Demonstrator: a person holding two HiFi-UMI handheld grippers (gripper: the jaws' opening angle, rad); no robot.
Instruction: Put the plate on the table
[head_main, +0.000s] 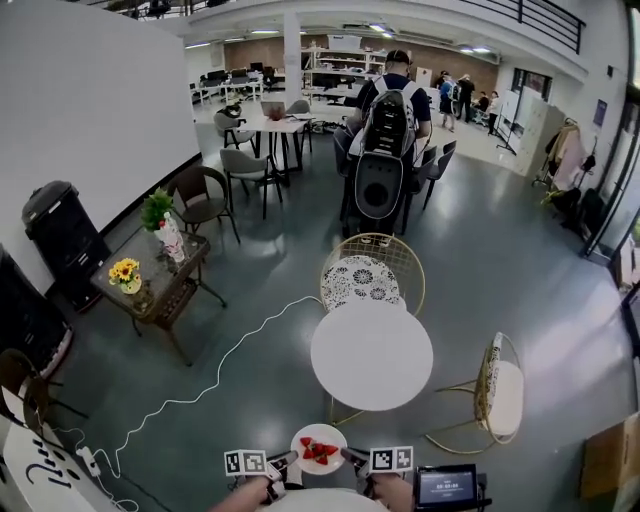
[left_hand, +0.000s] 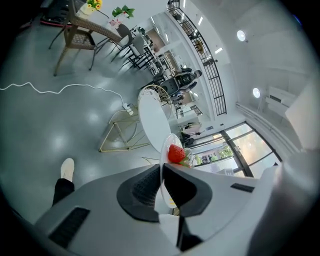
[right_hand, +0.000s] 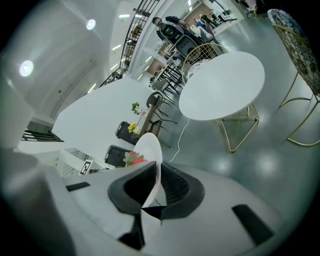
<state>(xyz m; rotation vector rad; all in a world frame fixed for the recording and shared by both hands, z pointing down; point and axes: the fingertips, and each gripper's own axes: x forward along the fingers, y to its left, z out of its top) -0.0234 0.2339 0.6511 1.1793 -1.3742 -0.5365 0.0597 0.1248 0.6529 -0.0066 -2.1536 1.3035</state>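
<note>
A small white plate (head_main: 318, 447) with red strawberries (head_main: 319, 451) hangs in the air at the bottom of the head view, short of the round white table (head_main: 371, 355). My left gripper (head_main: 287, 460) is shut on the plate's left rim and my right gripper (head_main: 350, 457) on its right rim. In the left gripper view the plate (left_hand: 164, 155) stands edge-on between the jaws of the gripper (left_hand: 161, 167), a strawberry (left_hand: 175, 153) on it, the table (left_hand: 152, 120) beyond. In the right gripper view, the gripper (right_hand: 157, 167) pinches the plate (right_hand: 149, 149) and the table (right_hand: 222, 85) lies ahead.
A gold wire chair (head_main: 365, 272) stands behind the table and another chair (head_main: 500, 385) to its right. A white cable (head_main: 220, 370) runs across the floor at left. A side table with flowers (head_main: 150, 275) is further left. A person with a backpack (head_main: 390, 110) sits far behind.
</note>
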